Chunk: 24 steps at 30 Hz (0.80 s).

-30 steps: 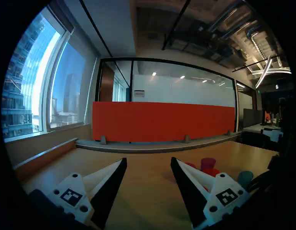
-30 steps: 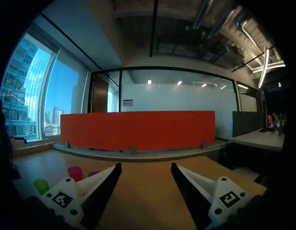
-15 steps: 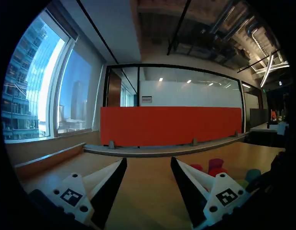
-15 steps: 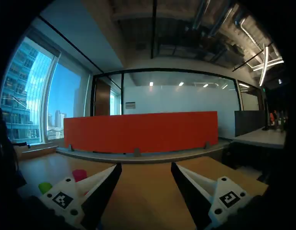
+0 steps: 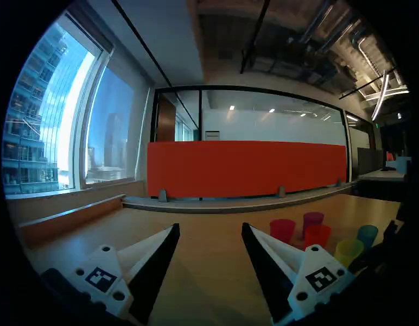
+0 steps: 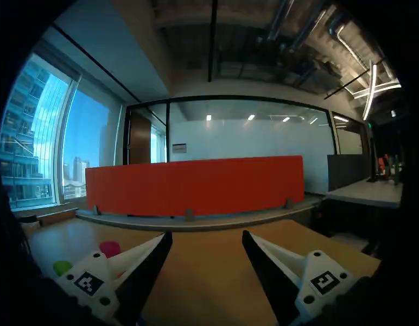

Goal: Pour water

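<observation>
A: Cups first. Where?

B: Left gripper view: five cups stand in a cluster on the surface (image 5: pixel 209 277), ahead and to the right of the left tool (image 5: pixel 209 231). The red cup (image 5: pixel 281 230) is closest, just past the tip of the tool's right finger. The magenta cup (image 5: pixel 312 219) is behind it to the right, and the orange cup (image 5: pixel 317 235) overlaps the magenta one from in front. The yellow cup (image 5: pixel 348 251) and teal cup (image 5: pixel 367 234) are farther right. The yellow one's base is hidden behind the finger body. All upright.

A: Anything in them?

B: Cannot tell. They're seen side-on, so the insides are hidden.

A: Left tool?

B: Fingers wide apart, with bare surface in the gap. It touches no cup.

A: Right side?

B: Right gripper view: the right tool (image 6: pixel 205 236) also has its fingers spread, with nothing between them. A pink cup (image 6: pixel 110 249) and a green cup (image 6: pixel 62 267) sit low at the left, beyond the tool's left finger and well off the gap. Contents not visible either.

A: Surroundings, quick.

B: An orange partition (image 5: pixel 247 168) runs along the far edge of the surface, with a glass wall (image 5: pixel 274 122) above it. Tall windows (image 5: pixel 46 130) are on the left. The right gripper view has a second desk (image 6: pixel 367 193) off to the right.
</observation>
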Each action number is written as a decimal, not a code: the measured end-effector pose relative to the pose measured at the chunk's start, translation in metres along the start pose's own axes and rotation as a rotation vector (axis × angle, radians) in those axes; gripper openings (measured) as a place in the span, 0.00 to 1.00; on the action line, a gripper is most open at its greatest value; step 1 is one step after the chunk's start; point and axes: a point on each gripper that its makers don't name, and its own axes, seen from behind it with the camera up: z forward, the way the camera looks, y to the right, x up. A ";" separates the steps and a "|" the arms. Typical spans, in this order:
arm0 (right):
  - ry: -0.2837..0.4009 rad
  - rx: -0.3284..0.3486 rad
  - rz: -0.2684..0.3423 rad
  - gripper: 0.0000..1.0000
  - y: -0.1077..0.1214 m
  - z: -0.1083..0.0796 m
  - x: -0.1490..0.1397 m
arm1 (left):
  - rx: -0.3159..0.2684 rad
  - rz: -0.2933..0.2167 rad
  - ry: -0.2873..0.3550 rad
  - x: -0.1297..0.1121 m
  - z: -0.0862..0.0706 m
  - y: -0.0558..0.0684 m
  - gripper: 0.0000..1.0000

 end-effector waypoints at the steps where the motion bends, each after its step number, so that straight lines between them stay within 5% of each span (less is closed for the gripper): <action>1: 0.000 -0.002 -0.001 0.99 0.000 0.000 0.000 | 0.001 -0.002 -0.004 -0.002 0.000 -0.001 0.84; 24: -0.013 -0.017 -0.015 0.99 -0.001 0.002 -0.001 | 0.014 -0.011 -0.027 -0.029 0.006 -0.012 0.84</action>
